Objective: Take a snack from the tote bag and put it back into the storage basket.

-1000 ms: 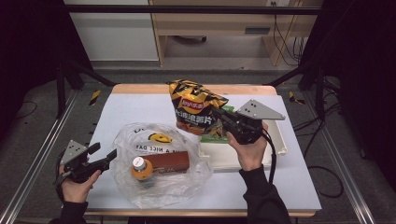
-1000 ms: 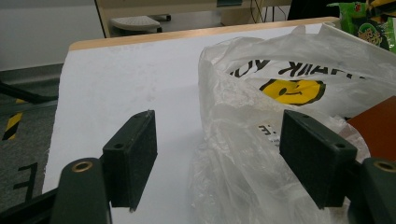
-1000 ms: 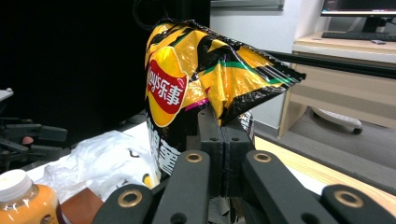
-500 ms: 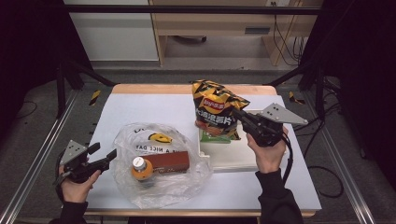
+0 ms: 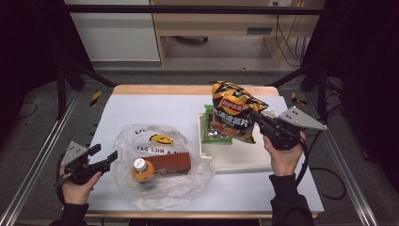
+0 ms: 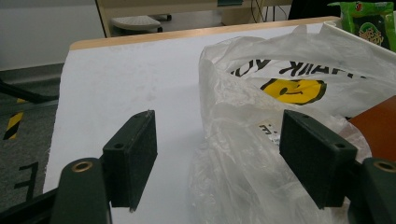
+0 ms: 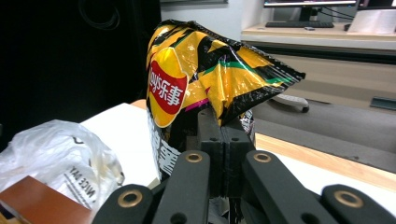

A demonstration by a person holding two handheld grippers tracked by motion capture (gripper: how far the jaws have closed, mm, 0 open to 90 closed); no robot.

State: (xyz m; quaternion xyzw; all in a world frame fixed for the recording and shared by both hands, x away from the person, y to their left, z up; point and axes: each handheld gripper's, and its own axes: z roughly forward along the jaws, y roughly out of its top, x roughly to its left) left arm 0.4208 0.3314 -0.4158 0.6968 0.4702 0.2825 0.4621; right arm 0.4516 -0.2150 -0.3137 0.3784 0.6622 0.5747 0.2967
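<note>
My right gripper (image 5: 256, 117) is shut on a yellow and black chip bag (image 5: 234, 110) and holds it upright above the white tray (image 5: 235, 157); in the right gripper view the jaws pinch the edge of the chip bag (image 7: 196, 79). A green packet (image 5: 211, 132) lies in the tray under the bag. My left gripper (image 5: 106, 155) rests open at the table's left front, beside a clear plastic bag (image 5: 160, 165). That bag holds an orange-capped bottle (image 5: 139, 169) and a brown box (image 5: 170, 162). In the left gripper view the plastic bag (image 6: 261, 140) lies between the open jaws, untouched.
The white table (image 5: 146, 110) has bare room behind the plastic bag. Metal frame rails (image 5: 42, 155) run along both sides. A wooden cabinet (image 5: 211, 28) stands beyond the far edge.
My right gripper has carried the chip bag to the right, from over the table's middle to above the tray. The left gripper and the plastic bag have stayed where they were.
</note>
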